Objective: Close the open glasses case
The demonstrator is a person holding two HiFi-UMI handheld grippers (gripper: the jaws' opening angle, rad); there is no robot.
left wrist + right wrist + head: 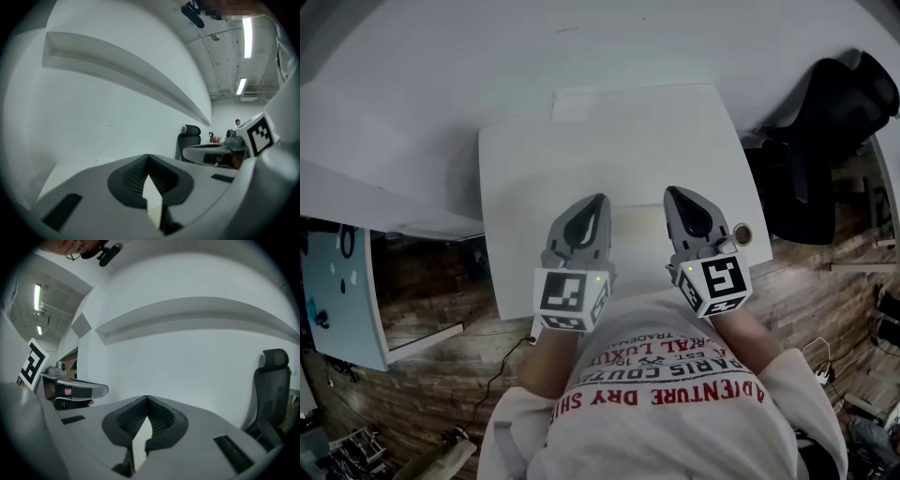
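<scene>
Easily shoved askew by clenched, empty left hand-held gripper (600, 199) and right hand-held gripper (671, 192): pale case (637, 221) at frame centre.

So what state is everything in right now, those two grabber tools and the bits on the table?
left gripper: shut, tips touching, nothing between them, held over the table.
right gripper: shut, empty as well.
pale flat thing: lying on the table between the grippers; too faint to tell open or closed.
small round thing: sitting at the table's right edge, untouched.
office chair: unoccupied, beside the table.
</scene>
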